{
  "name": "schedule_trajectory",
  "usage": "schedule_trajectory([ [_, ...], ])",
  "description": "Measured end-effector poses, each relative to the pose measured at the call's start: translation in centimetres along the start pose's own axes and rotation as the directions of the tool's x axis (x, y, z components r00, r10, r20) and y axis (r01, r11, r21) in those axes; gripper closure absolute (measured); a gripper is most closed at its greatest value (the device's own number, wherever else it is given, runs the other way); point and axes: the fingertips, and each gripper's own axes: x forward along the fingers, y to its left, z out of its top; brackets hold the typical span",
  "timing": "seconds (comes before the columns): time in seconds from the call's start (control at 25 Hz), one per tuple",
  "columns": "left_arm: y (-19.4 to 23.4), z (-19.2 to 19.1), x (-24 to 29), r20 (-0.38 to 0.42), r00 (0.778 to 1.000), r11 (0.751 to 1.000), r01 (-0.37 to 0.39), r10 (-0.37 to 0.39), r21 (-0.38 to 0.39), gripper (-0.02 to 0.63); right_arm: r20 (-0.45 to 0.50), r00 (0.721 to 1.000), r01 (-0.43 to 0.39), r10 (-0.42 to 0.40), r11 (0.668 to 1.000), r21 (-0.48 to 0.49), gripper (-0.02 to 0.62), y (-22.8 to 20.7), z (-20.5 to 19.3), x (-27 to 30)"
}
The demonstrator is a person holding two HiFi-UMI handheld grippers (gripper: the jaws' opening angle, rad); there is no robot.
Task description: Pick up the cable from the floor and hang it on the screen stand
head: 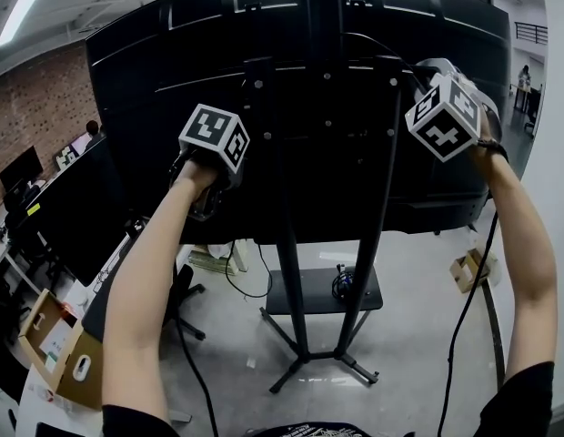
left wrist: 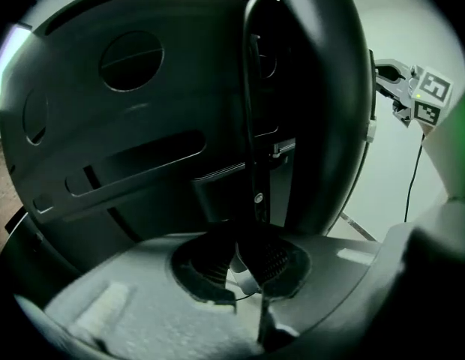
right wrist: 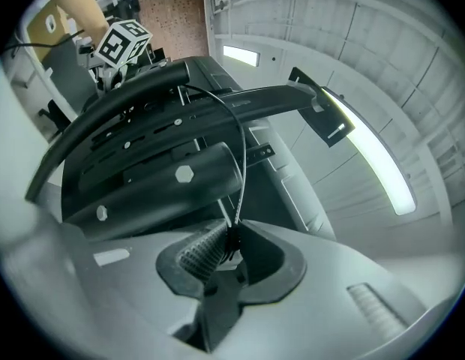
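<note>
Screen stand (right wrist: 154, 182) behind, cable (right wrist: 243, 163) pinched between right fingers (right wrist: 202, 252)

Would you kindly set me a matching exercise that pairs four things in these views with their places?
Things:
1. cable
2. big box
3. small box
4. shelf

Places:
A. on the floor, right of the stand
B. low on the stand, between its posts
C. pinched between the jaws of the right gripper
D. far lower left of the head view

Pairs: 1-C, 2-D, 3-A, 4-B.
</note>
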Motion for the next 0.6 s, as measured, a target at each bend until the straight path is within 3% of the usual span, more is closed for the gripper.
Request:
schedule_trajectory([
  [0.24,-0.6,0.9,-0.8,0.081,0.997,0.998,-0.023,0.018,0.055,0.581,0.002,1.000,-0.026,0.026,0.994,0.105,0.532,0.7,-0.8,-0.5],
  [0.6,-1.1,2.7,-2.7,0.241,0.966,0.988,-0.122,0.095,0.098,0.578,0.029,0.995,-0.102,0.098,0.952,0.287,0.531,4.4,-1.5,-0.6],
])
